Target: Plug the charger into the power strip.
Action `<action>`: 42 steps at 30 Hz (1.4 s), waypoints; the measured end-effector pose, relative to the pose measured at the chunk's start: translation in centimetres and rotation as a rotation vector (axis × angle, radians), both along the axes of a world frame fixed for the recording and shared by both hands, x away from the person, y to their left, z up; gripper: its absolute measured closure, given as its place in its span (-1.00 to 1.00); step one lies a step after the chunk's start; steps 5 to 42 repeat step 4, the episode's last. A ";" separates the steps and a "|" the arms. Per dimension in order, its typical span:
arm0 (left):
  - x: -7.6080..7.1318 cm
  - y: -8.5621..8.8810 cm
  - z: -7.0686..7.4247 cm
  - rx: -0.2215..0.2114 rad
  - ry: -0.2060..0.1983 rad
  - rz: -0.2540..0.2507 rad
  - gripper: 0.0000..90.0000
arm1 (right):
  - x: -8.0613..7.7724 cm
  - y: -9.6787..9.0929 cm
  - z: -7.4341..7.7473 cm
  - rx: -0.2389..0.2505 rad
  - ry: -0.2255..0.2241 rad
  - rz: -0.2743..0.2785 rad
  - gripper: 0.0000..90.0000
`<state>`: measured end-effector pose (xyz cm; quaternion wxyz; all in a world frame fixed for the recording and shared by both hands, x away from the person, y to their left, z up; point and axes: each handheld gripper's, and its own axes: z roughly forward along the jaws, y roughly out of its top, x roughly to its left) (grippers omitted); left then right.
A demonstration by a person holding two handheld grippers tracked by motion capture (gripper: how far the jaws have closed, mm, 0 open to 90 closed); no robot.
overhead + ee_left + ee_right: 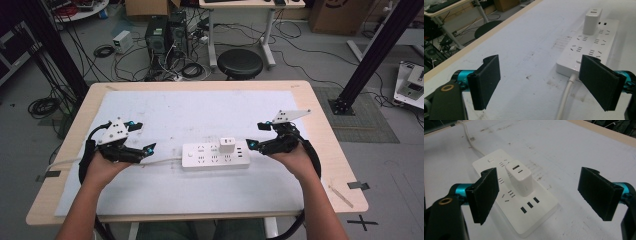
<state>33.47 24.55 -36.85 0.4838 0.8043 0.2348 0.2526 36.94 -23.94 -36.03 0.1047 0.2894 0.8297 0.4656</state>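
1. A white power strip (215,155) lies flat at the centre of the high view, on a scuffed white mat (165,112) that covers the wooden bench (320,125).
2. A white charger block (227,145) stands plugged into the strip's top face — toward its right half in the high view, upright, USB ports facing up.
3. The strip's white cord (162,161) runs off its left end toward the left claw (145,137), which sits at centre left of the frame, just beside that end.
4. In the left gripper view the jaws stand wide apart, holding nothing; the strip (587,47) fills the upper right and the cord (565,100) drops to the lower edge between the pads.
5. The right claw (257,135) hovers at centre right of the high view, close to the strip's right end — jaws likewise spread, gripping nothing.
6. In the right gripper view the charger (520,178) rises between the two pads at mid-frame, apart from both.
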 end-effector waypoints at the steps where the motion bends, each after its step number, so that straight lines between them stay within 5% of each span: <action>1: 0.0 0.0 0.0 0.002 0.001 0.002 -0.61 | 0.0 0.0 0.0 -0.002 -0.001 -0.002 -0.61; 42: -0.1 0.1 -0.2 0.005 -0.002 0.008 -0.61 | -0.1 0.0 0.0 -0.004 -0.001 -0.009 -0.61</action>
